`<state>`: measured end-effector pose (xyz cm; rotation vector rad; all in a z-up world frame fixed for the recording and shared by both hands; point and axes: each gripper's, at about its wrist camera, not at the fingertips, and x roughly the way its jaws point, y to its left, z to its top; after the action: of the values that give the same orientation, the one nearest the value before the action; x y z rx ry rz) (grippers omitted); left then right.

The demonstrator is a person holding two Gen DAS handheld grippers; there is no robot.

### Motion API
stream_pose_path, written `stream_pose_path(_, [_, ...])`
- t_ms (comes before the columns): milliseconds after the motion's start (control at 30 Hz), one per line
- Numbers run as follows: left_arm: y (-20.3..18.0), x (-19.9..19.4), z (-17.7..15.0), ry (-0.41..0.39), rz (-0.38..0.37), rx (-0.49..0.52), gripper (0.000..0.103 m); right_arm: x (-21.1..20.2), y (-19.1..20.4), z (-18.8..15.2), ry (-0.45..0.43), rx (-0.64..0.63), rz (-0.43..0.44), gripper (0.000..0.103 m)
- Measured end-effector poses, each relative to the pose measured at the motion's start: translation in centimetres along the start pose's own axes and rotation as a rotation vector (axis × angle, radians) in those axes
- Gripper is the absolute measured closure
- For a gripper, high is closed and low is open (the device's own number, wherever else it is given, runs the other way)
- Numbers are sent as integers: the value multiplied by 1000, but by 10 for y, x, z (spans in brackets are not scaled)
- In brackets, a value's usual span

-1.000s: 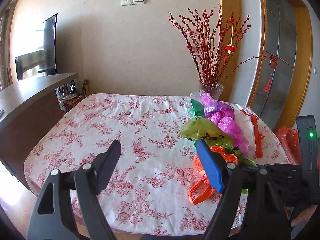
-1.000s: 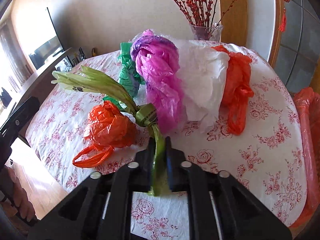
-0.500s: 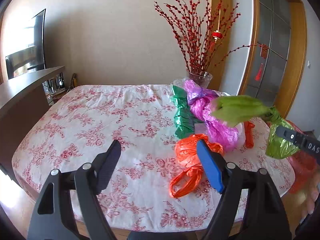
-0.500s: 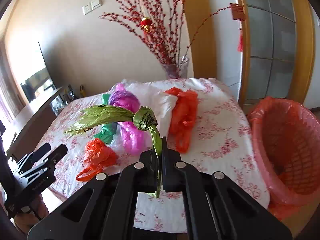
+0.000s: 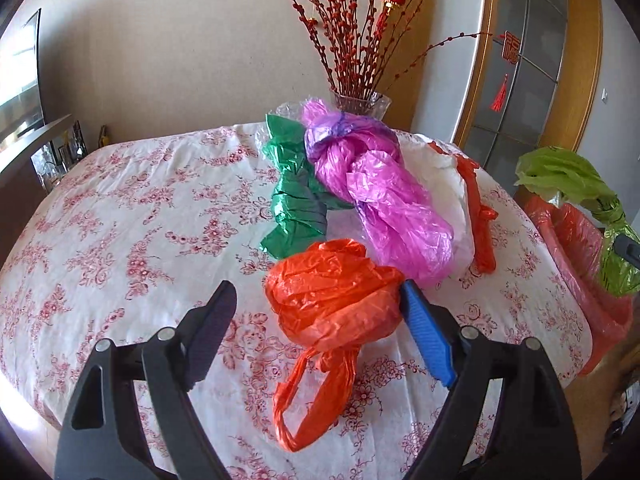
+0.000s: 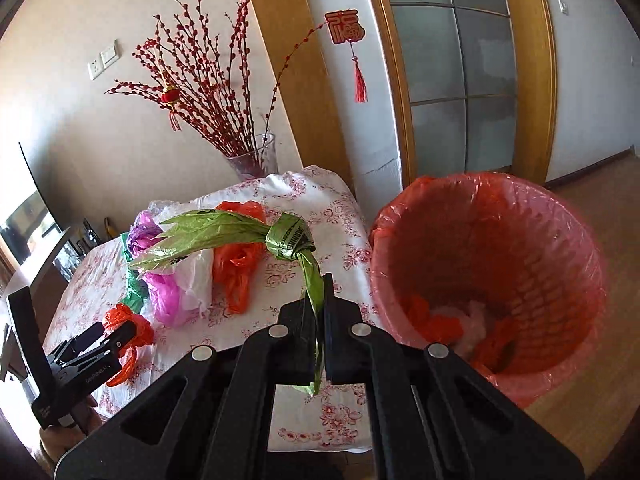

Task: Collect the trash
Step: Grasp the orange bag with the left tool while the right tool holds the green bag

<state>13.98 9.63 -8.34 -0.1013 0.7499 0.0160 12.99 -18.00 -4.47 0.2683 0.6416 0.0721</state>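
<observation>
My right gripper (image 6: pixel 322 300) is shut on a knotted light green plastic bag (image 6: pixel 280 236) and holds it in the air, between the table and a waste basket (image 6: pixel 492 280) lined with a red bag; the green bag also shows in the left wrist view (image 5: pixel 576 188). My left gripper (image 5: pixel 316 308) is open, its jaws on either side of a crumpled orange bag (image 5: pixel 332 300) on the table; it shows in the right wrist view (image 6: pixel 116 332). Behind lie a pink bag (image 5: pixel 384 200), a dark green bag (image 5: pixel 296 200), a white bag (image 5: pixel 444 184) and an orange-red bag (image 5: pixel 476 208).
The table has a floral cloth (image 5: pixel 120 220). A glass vase of red branches (image 5: pixel 360 104) stands at its far edge. The basket stands on the wooden floor right of the table, with some trash inside. A glass door (image 6: pixel 460 80) is behind it. A dark cabinet (image 5: pixel 24 160) is at the left.
My right gripper has carried the green bag away from the pile toward the basket. My left gripper has moved forward, and its open jaws now flank the orange bag.
</observation>
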Motion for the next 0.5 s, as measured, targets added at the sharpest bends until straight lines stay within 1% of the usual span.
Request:
stream_pose_path(67, [-1, 6, -1, 25, -26, -9, 22, 0, -3, -1, 2, 10, 0, 100])
stream_pose_path(133, [-3, 11, -2, 41, -51, -16, 27, 0, -4, -2, 2, 16, -1, 100])
stream_pose_path(200, [-6, 13, -3, 54, -79, -14, 44, -1, -4, -3, 2, 22, 1, 100])
stream_pose_path(233, [-8, 14, -4, 56, -85, -11, 47, -1, -4, -3, 3, 23, 0, 100])
stream_pose_path(300, [-13, 14, -6, 57, -100, 2, 60, -1, -6, -3, 6, 25, 1, 100])
stream_pose_path(333, [-15, 13, -6, 56, -96, 8, 61, -2, -6, -3, 6, 25, 1, 100])
stream_pose_path(400, [-16, 11, -7, 49, -101, 15, 65, -2, -8, -4, 6, 26, -1, 100])
stream_pose_path(500, [-17, 3, -4, 32, -98, 28, 67, -6, -11, -3, -2, 35, -6, 100])
